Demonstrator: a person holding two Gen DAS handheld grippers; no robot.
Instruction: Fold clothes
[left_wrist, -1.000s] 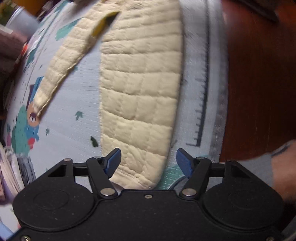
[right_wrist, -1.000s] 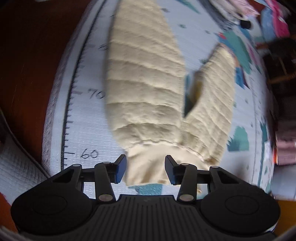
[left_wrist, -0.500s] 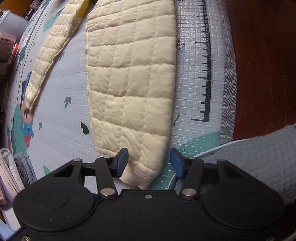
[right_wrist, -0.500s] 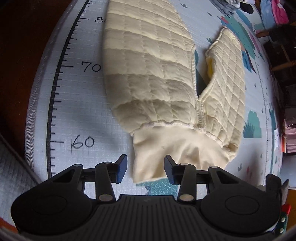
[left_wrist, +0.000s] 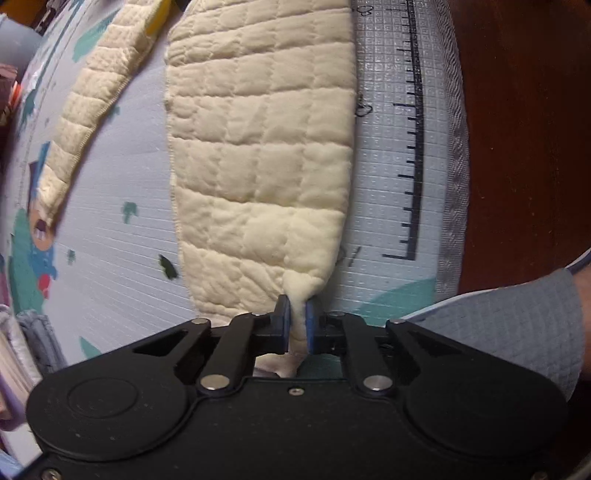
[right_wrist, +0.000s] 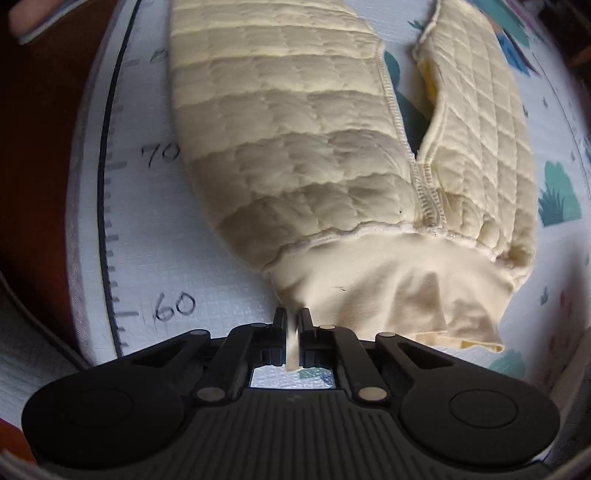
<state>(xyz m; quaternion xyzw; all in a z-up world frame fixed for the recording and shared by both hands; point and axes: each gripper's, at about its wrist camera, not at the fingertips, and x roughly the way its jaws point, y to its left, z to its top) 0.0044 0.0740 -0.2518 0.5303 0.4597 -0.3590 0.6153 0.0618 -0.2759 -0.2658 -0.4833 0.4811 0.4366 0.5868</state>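
Note:
Cream quilted trousers (left_wrist: 258, 147) lie flat on a printed play mat (left_wrist: 110, 240). In the left wrist view one leg runs away from me and the other leg (left_wrist: 92, 110) angles off to the left. My left gripper (left_wrist: 297, 306) is closing, its blue pads pinching the near leg's hem. The right wrist view shows the trousers (right_wrist: 295, 147) from the waist end, with the smooth waistband (right_wrist: 388, 280) nearest. My right gripper (right_wrist: 293, 317) is closing too, and a fold of the waistband's left corner sits pinched between its jaws.
A printed ruler strip (left_wrist: 413, 147) runs along the mat's edge, beside dark wooden floor (left_wrist: 517, 147). A person's grey sleeve (left_wrist: 517, 325) shows at the lower right. Folded clothes (left_wrist: 14, 350) are stacked off the mat's left side.
Both grippers came down to the trousers and closed, the left on the leg hem, the right on the waistband corner. The fabric now bunches up between each pair of pads.

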